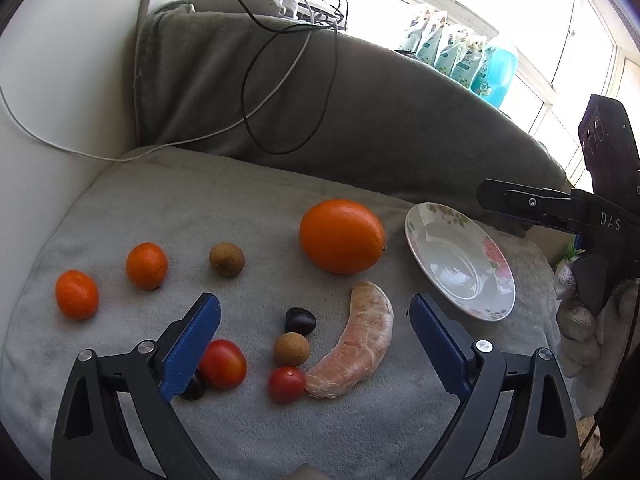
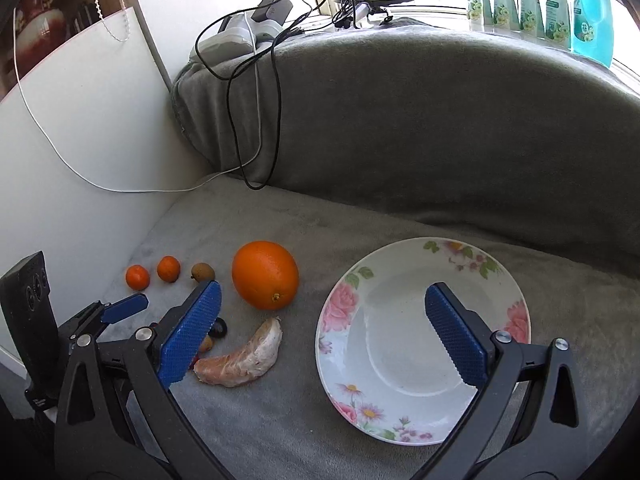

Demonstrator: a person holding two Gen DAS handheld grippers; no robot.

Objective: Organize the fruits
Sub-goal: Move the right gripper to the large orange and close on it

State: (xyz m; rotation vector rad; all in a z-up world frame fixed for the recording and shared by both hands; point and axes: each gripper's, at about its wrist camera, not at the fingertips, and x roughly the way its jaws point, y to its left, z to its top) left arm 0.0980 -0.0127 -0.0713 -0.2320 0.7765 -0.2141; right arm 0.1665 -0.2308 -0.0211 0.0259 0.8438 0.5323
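Floral plate [image 2: 424, 340]: the only container in view, lying on the grey blanket [image 2: 280, 420] that covers the sofa seat; nothing lies in it. All fruit sits on the blanket to the plate's left. Nearest the plate are a large orange [image 1: 342, 236] and a peeled citrus segment [image 1: 352, 348], both apart from the rim. Farther left: two red cherry tomatoes [image 1: 222, 364], two brown longans [image 1: 227, 260], a dark chestnut-like fruit [image 1: 299, 320] and two small mandarins [image 1: 147, 266]. Left gripper [image 1: 314, 344]: jaws wide apart above the tomato and longan cluster, gripping nothing. Right gripper [image 2: 322, 336]: jaws wide apart, empty, its right finger over the plate's well and its left finger over the small fruit.
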